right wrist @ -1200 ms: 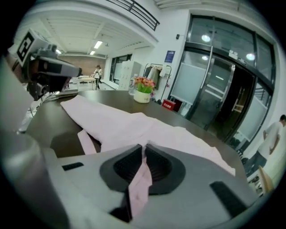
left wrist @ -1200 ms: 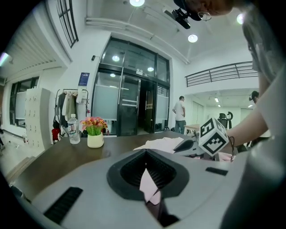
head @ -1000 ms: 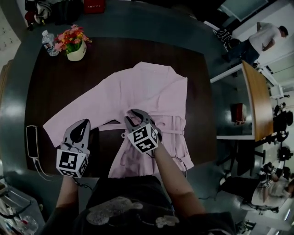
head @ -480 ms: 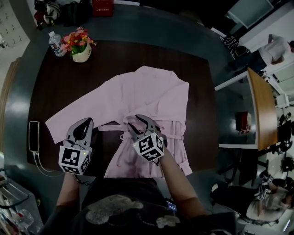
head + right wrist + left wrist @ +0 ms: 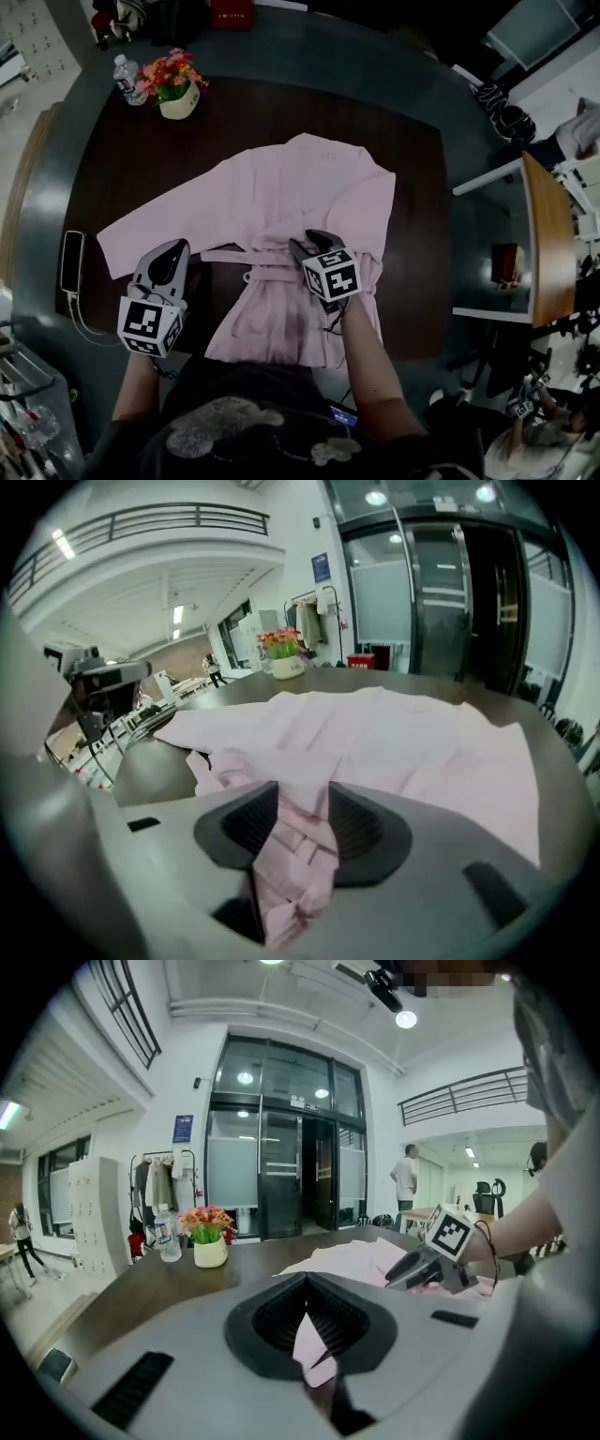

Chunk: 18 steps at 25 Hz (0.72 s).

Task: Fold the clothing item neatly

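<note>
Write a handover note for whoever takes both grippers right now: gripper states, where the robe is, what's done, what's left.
Left gripper: shut on the lower edge of the pink robe's outstretched sleeve.
Right gripper: jaws have just been opening; waist fabric is bunched between them and looks unclamped.
Robe: spread on the dark table, collar away from the person, sleeve out to the left.
Done: robe laid out; no neat fold visible.
Left: probably bring the sleeve in, then fold the body.
</note>
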Each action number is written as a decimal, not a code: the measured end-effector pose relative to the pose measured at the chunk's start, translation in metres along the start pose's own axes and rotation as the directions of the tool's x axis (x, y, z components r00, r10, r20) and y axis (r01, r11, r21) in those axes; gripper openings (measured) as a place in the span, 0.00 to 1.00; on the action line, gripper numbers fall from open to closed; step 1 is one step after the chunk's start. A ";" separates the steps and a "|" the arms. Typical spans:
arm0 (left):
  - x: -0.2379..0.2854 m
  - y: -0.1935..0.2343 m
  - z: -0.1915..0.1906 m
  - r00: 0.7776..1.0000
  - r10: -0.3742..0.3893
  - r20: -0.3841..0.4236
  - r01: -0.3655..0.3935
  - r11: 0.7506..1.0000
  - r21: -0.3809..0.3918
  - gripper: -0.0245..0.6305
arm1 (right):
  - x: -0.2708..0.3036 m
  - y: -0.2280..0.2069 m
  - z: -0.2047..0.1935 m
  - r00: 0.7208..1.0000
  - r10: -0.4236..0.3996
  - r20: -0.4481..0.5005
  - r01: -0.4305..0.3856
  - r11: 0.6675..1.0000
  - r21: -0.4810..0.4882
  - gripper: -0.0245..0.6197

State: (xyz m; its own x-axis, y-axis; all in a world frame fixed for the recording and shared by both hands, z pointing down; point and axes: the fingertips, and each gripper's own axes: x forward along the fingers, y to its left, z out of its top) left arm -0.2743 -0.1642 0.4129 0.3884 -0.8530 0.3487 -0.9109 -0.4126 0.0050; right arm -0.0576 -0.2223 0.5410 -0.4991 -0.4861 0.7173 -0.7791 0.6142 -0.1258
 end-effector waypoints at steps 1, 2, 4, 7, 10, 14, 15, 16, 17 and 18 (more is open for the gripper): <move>-0.001 0.001 0.000 1.000 0.010 -0.002 -0.010 1.000 0.000 0.05 | 0.005 0.000 0.000 1.000 0.005 -0.016 -0.005 1.000 0.017 0.28; -0.002 0.003 0.001 1.000 0.017 -0.001 -0.017 1.000 0.002 0.05 | 0.008 -0.001 0.000 1.000 -0.009 -0.026 0.009 1.000 0.021 0.19; -0.003 0.006 0.002 1.000 0.025 0.004 -0.025 1.000 0.008 0.05 | 0.008 -0.006 0.004 0.998 -0.060 -0.032 0.061 0.998 0.012 0.05; -0.003 0.018 0.001 1.000 0.013 0.009 -0.013 1.000 0.008 0.05 | -0.003 -0.006 0.027 0.994 -0.108 -0.005 0.108 0.992 0.057 0.05; -0.002 0.035 -0.003 1.000 -0.020 0.010 0.020 1.000 -0.011 0.05 | -0.015 0.004 0.073 0.987 -0.141 0.080 0.134 0.987 0.089 0.05; -0.004 0.057 -0.009 0.997 -0.074 0.016 0.074 0.997 -0.018 0.05 | -0.008 0.036 0.130 0.977 -0.158 0.141 0.152 0.987 0.049 0.05; -0.005 0.062 -0.011 0.997 -0.081 0.015 0.082 0.996 -0.018 0.05 | 0.001 0.045 0.139 0.977 -0.160 0.138 0.158 0.987 0.021 0.05; -0.008 0.068 -0.014 0.996 -0.086 0.013 0.086 0.996 -0.023 0.05 | 0.011 0.055 0.146 0.978 -0.164 0.131 0.168 0.986 -0.017 0.05; -0.010 0.074 -0.017 0.996 -0.088 0.011 0.088 0.996 -0.032 0.05 | 0.021 0.063 0.150 0.978 -0.172 0.119 0.180 0.982 -0.058 0.05; -0.013 0.079 -0.020 0.996 -0.090 0.008 0.090 0.995 -0.044 0.05 | 0.032 0.071 0.151 0.978 -0.180 0.106 0.190 0.977 -0.096 0.05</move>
State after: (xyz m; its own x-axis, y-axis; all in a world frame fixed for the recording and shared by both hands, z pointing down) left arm -0.3542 -0.1795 0.4275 0.4700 -0.8147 0.3397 -0.8773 -0.4737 0.0776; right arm -0.1861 -0.2886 0.4518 -0.3882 -0.6515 0.6518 -0.8197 0.5674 0.0788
